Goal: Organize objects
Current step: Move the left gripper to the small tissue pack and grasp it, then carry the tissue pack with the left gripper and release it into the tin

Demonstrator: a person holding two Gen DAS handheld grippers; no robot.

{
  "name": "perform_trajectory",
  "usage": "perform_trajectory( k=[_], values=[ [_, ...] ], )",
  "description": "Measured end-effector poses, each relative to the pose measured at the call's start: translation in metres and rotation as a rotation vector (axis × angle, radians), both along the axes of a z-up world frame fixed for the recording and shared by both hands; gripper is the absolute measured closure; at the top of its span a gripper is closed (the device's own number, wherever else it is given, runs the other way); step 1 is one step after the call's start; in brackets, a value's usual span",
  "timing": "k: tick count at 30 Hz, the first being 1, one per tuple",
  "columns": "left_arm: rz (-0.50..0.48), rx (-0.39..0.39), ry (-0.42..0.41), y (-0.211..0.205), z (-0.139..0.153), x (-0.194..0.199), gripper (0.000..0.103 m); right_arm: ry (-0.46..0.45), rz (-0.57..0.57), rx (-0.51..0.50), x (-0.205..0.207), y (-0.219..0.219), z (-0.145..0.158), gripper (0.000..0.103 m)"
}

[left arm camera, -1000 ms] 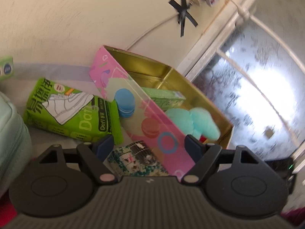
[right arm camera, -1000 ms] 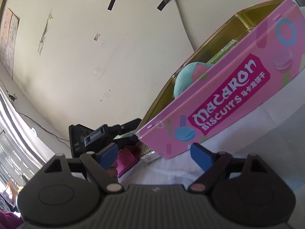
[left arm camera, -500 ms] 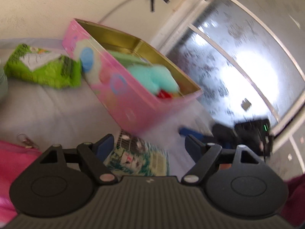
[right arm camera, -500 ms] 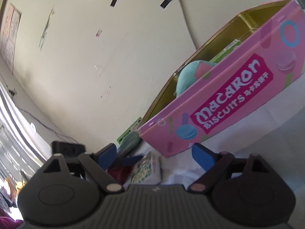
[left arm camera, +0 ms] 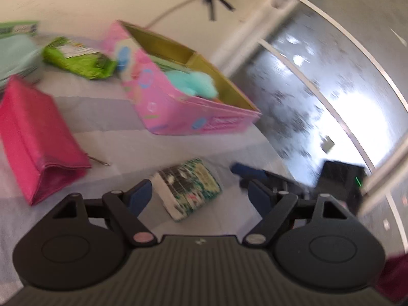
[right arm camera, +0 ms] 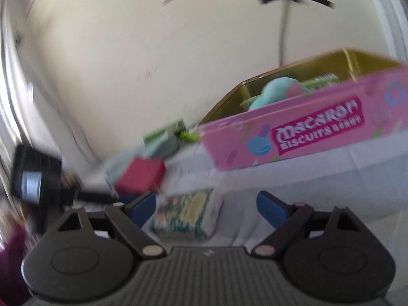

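A: Pink macaron biscuit tin (left arm camera: 178, 112), lid off, gold inside, sits on the white cloth near the wall. Holds a teal plush (left arm camera: 197, 85) and a green box (right arm camera: 322, 79).

B: Loose items?

A: Patterned green-white packet (left arm camera: 188, 187) lies flat, in front of tin. Magenta pouch (left arm camera: 35, 140) to its left. Lime-green pack (left arm camera: 79, 60) beside tin's far end.

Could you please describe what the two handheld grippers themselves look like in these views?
Both look alike. The left gripper and the right gripper each have a dark grey ribbed body, two black rounded housings with circular insets, black angular link arms with small pale pivot pins, and blue pads on the fingers. No cables or sleeves are visible; a tiny pale mark sits on each body.
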State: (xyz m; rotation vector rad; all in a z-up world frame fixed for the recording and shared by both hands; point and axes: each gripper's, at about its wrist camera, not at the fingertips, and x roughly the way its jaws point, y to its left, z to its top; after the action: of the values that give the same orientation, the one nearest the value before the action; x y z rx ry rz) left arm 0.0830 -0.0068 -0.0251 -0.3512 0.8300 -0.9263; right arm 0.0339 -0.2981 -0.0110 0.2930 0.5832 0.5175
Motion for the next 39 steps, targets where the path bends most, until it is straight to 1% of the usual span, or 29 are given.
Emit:
perform_trajectory(
  k=[2,3,4,5,7,8,9,10,11,12,13,15,17,20,23,25,29,32,34,39],
  values=[
    [0.023,0.019,0.033,-0.008,-0.003,0.001,0.021,-0.015,0.018,-0.096,-0.002,0.013,0.000,0.018],
    [0.035,0.031,0.047,-0.013,-0.005,0.002,0.023,-0.013,0.028,-0.140,-0.001,0.020,-0.002,0.023],
    [0.040,0.043,0.060,-0.017,-0.007,0.000,0.028,-0.004,0.039,-0.178,0.000,0.025,-0.005,0.027],
    [0.040,0.056,0.074,-0.023,-0.009,0.000,0.033,0.008,0.049,-0.210,0.001,0.030,-0.008,0.029],
    [0.045,0.093,0.089,-0.031,-0.013,-0.002,0.035,0.011,0.079,-0.239,0.001,0.035,-0.012,0.029],
    [0.056,0.109,0.078,-0.034,-0.015,-0.004,0.036,0.002,0.090,-0.250,0.001,0.038,-0.012,0.030],
    [0.064,0.118,0.060,-0.037,-0.014,-0.007,0.036,-0.006,0.097,-0.262,0.001,0.040,-0.011,0.032],
    [0.069,0.127,0.050,-0.038,-0.013,-0.009,0.041,-0.010,0.107,-0.273,0.002,0.043,-0.012,0.033],
    [0.062,0.128,0.053,-0.041,-0.014,-0.009,0.048,-0.021,0.109,-0.285,0.003,0.046,-0.013,0.036],
    [0.052,0.130,0.060,-0.043,-0.015,-0.009,0.048,-0.035,0.112,-0.308,0.002,0.051,-0.013,0.039],
    [0.056,0.144,0.045,-0.045,-0.013,-0.010,0.048,-0.045,0.111,-0.327,0.001,0.054,-0.013,0.043],
    [0.052,0.170,0.017,-0.051,-0.007,-0.012,0.048,-0.060,0.099,-0.317,-0.002,0.051,-0.011,0.048],
    [0.035,0.161,-0.004,-0.055,0.000,-0.013,0.048,-0.065,0.070,-0.272,-0.005,0.043,-0.007,0.048],
    [0.002,0.146,-0.036,-0.068,0.015,-0.013,0.048,-0.139,0.018,-0.246,-0.017,0.029,0.008,0.049],
    [-0.030,0.140,-0.094,-0.090,0.036,-0.007,0.048,-0.227,-0.051,-0.277,-0.021,0.019,0.025,0.049],
    [-0.055,0.144,-0.130,-0.109,0.047,0.000,0.048,-0.268,-0.103,-0.297,-0.019,0.010,0.035,0.049],
    [-0.098,0.156,-0.186,-0.156,0.064,0.024,0.047,-0.337,-0.208,-0.334,0.000,-0.015,0.050,0.049],
    [-0.105,0.164,-0.212,-0.190,0.067,0.043,0.047,-0.351,-0.262,-0.329,0.022,-0.040,0.053,0.049],
    [-0.100,0.180,-0.224,-0.207,0.064,0.056,0.047,-0.329,-0.282,-0.303,0.042,-0.056,0.050,0.049],
    [-0.053,0.216,-0.196,-0.237,0.053,0.090,0.047,-0.275,-0.297,-0.270,0.092,-0.078,0.036,0.048]
  ],
)
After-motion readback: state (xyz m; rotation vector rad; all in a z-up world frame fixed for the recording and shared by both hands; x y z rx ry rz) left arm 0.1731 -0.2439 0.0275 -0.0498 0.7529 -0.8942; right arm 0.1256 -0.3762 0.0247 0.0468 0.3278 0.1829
